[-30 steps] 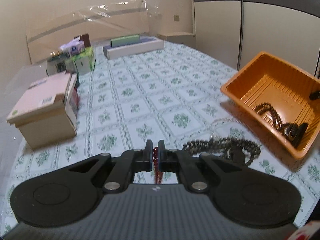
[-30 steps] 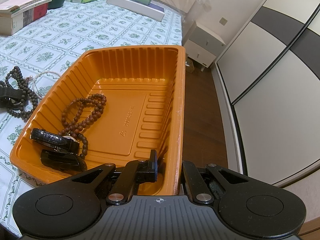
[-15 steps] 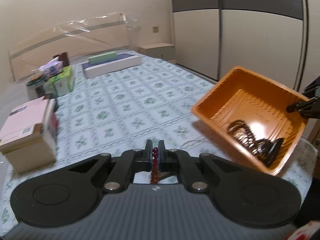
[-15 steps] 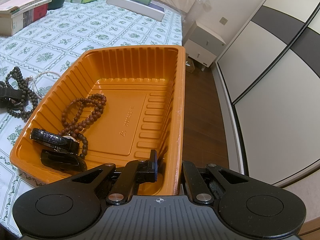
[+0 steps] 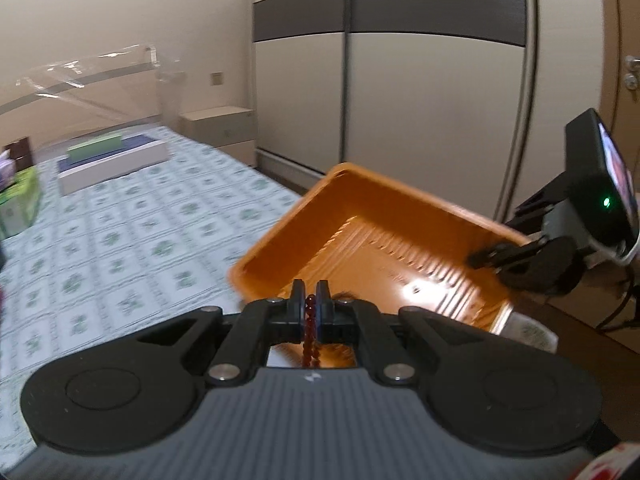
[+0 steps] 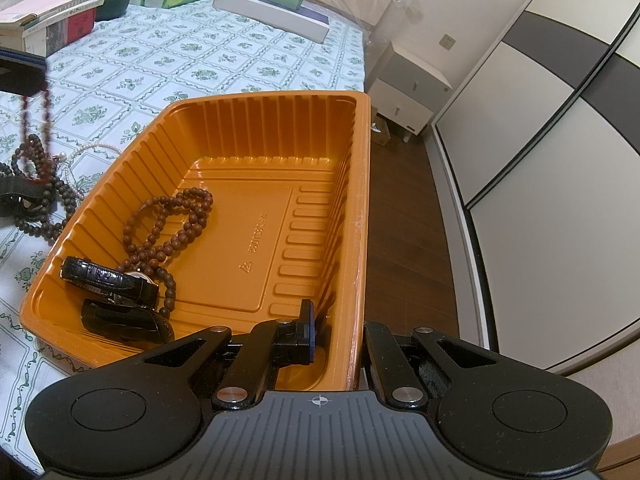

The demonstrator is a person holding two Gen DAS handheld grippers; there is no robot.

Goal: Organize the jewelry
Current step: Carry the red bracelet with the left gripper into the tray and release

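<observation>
The left gripper (image 5: 311, 300) pinches a red bead strand (image 5: 309, 334) near the orange tray (image 6: 224, 216); the right gripper (image 6: 338, 334) clamps the tray's rim. The dangling strand, probably over the bed, could snag the rim and spill out. Floral bedspread (image 6: 168, 52), bedroom wardrobe (image 5: 420, 92).
</observation>
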